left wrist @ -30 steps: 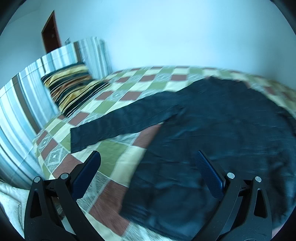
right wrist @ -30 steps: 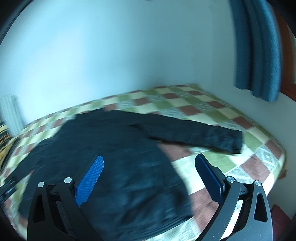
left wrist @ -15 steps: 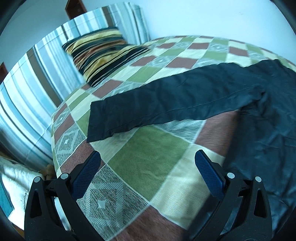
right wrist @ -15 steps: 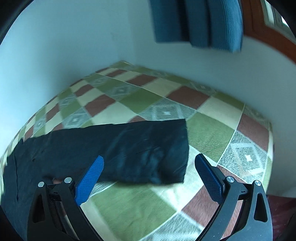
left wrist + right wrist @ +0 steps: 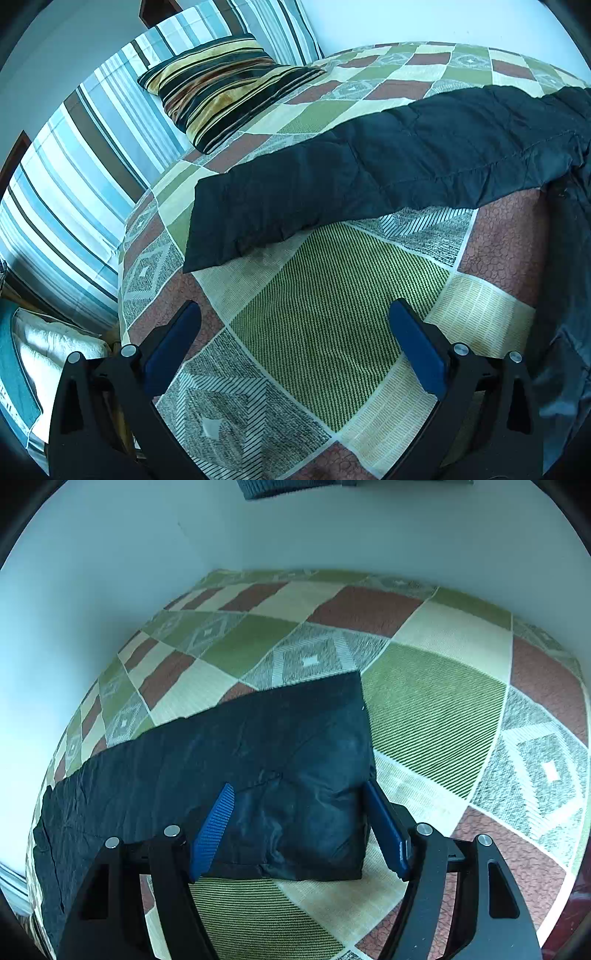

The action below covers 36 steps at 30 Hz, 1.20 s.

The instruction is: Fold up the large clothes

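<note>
— Right gripper (image 5: 299, 825) first: its jaws are spread wide either side of the sleeve cuff (image 5: 295, 786), not yet pinching it. Why there?

— My guess: the cuff end gives a clean hold for folding the sleeve in.

— And the left gripper (image 5: 293, 341)?

— Wide apart too, empty, over the bedspread (image 5: 332, 314), near the other sleeve (image 5: 369, 177). The jacket lies flat across the bed.

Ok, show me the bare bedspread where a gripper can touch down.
Left gripper: open quilt below the dark sleeve, bounded on the right by the jacket body. Right gripper: crowded, fingers straddling the sleeve cuff; bare quilt lies beyond and right of it.
</note>
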Motion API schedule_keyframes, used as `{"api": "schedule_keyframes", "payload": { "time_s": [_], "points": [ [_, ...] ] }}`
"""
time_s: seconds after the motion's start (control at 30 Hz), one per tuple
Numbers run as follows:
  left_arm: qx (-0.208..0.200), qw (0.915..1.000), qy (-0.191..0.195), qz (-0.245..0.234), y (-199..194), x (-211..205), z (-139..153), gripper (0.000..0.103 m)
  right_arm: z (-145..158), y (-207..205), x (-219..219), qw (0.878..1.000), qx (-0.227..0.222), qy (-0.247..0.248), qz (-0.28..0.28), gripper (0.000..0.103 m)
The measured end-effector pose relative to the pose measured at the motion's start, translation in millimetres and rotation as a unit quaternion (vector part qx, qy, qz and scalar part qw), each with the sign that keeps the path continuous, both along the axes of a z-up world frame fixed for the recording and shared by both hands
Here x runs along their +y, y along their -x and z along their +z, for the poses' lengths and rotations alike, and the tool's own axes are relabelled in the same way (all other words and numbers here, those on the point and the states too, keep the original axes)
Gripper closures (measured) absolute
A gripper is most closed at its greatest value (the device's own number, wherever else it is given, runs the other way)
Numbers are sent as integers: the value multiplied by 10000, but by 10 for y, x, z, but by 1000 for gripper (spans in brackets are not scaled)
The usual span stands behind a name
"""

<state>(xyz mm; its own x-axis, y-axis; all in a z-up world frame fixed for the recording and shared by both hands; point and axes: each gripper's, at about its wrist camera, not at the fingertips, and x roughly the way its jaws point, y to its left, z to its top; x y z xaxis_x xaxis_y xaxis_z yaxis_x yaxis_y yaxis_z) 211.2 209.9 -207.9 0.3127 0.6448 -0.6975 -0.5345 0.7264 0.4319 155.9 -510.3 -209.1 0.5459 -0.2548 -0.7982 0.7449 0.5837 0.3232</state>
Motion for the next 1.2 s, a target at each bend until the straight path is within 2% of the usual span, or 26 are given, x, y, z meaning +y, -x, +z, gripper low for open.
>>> {"api": "schedule_keyframes", "payload": {
  "time_s": [0.1, 0.17, 0.3, 0.73, 0.9, 1.1, 1.2],
  "points": [
    [-3, 10000, -26, 10, -21, -2, -23, 2, -6, -32, 23, 9999, 59, 71, 57, 31],
    [-24, 10000, 25, 18, -24, 22, -24, 2, 28, 9, -6, 9999, -55, 77, -43, 31],
    [-103, 9999, 100, 18, -8, 43, -48, 2, -19, 142, -94, 9987, -276, -303, -307, 31],
    [-181, 9994, 276, 36, 5, 111, -79, 2, -69, 54, -10, 9989, -254, -372, -98, 32],
    [-191, 9994, 300, 35, 9, 122, -89, 2, -107, 234, -52, 9955, -542, -750, -187, 33],
    [-176, 9995, 277, 35, 7, 110, -95, 2, -163, 111, -70, 9978, -420, -498, -139, 29],
    [-177, 9995, 271, 35, 2, 104, -92, 2, -167, 39, -39, 9990, -307, -246, -213, 32]
  ]
}}
